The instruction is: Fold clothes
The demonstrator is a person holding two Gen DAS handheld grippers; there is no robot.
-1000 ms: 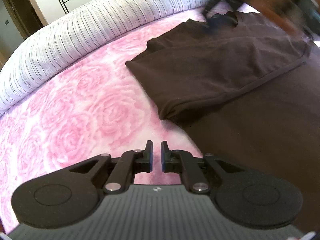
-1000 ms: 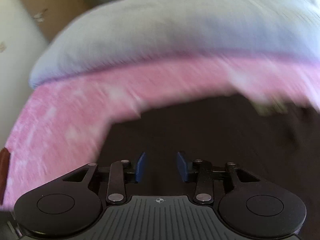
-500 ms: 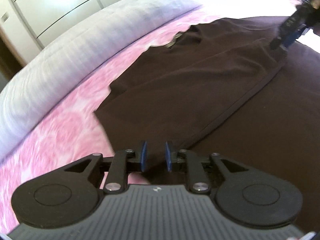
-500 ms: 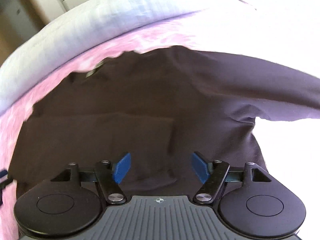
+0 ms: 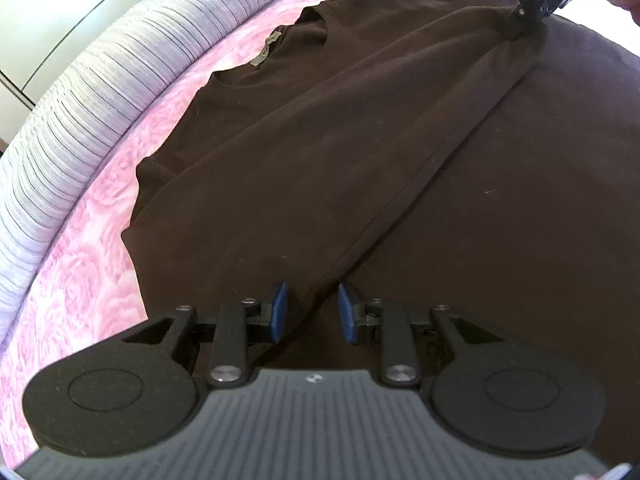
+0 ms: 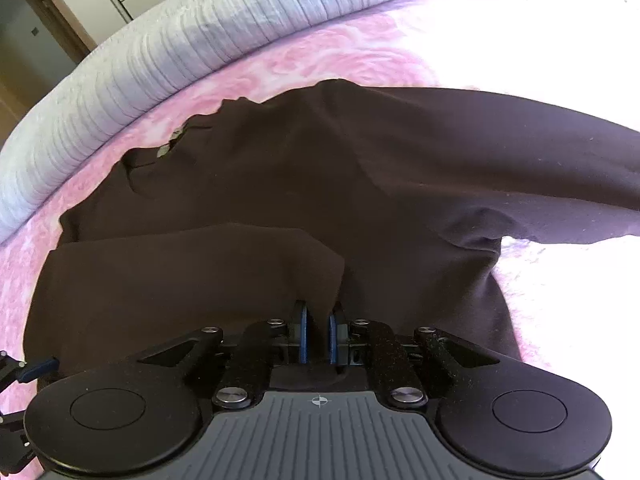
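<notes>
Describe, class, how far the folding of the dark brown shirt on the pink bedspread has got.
Done: one side of the dark brown shirt is folded over, its hem edge running diagonally across the body. In hand: the right claw has just closed on that flap's corner; the left claw has just opened, straddling the hem's other end. Left: the far sleeve lies spread on the pink bedspread.

One dark brown T-shirt [image 5: 400, 152], two grippers, one pink rose-print bedsheet [image 5: 92, 272], one striped grey bolster [image 5: 72, 92].
</notes>
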